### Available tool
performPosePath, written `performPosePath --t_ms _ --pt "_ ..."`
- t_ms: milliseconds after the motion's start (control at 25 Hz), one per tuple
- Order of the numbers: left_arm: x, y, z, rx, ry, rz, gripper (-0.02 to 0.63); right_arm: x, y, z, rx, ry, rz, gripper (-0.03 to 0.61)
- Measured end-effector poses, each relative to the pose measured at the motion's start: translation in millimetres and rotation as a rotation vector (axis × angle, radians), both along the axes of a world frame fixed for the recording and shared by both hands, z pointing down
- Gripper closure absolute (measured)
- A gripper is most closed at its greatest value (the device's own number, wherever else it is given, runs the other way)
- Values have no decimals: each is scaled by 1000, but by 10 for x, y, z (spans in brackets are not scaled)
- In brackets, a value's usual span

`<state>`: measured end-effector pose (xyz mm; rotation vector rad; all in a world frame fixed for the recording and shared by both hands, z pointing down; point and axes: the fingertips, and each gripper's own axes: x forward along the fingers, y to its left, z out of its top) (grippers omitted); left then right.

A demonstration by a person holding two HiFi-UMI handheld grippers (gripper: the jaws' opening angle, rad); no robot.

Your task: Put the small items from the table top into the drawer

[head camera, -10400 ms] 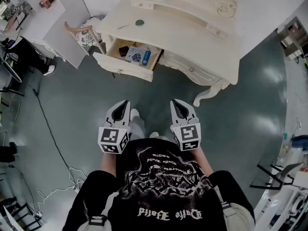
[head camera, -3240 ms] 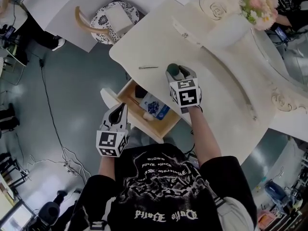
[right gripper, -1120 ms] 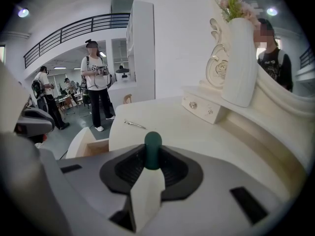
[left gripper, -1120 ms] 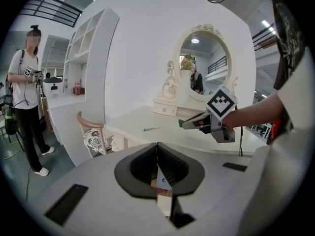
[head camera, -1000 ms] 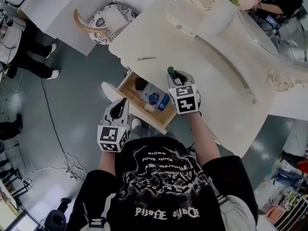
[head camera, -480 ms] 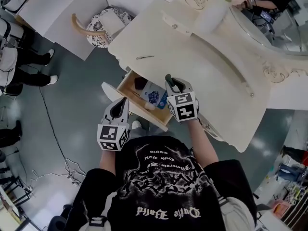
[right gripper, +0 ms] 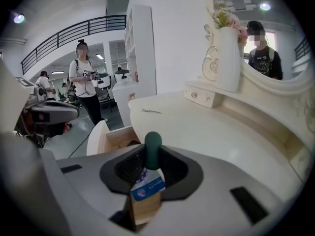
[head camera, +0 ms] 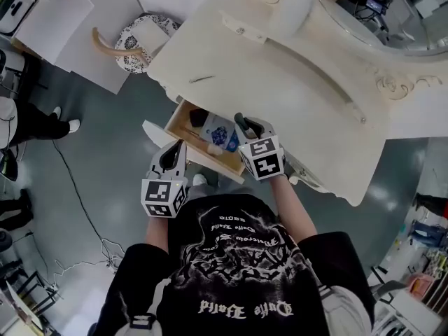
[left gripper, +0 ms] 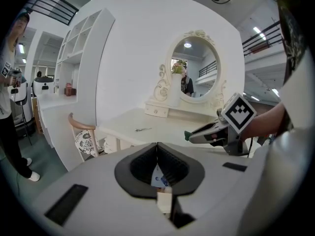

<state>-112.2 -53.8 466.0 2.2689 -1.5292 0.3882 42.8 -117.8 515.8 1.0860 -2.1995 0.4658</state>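
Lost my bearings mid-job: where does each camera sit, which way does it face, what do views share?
Head view: on the head, steeply down on dressing table and open drawer; torso, arms, left gripper, right gripper.
Left gripper view: behind its shut jaws, facing the mirror; right gripper and forearm show.
Right gripper view: behind jaws shut on green item, facing across the dressing table.
Shared: all three show the thin pin.

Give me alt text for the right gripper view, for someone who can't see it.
The right gripper clamps a dark green, round-edged small item upright, over an open wooden drawer holding a blue-labelled packet. Beyond it stretches the cream dressing table top, with a thin metal pin lying near its far edge.
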Motion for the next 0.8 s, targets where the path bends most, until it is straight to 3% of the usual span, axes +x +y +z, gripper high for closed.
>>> performPosePath --t_ms 200,800 --pt "25 49 36 -14 11 13 598 -26 120 96 -56 -29 -12 483" --pt "-46 105 121 -42 24 20 598 -84 477 547 -172 30 -83 483"
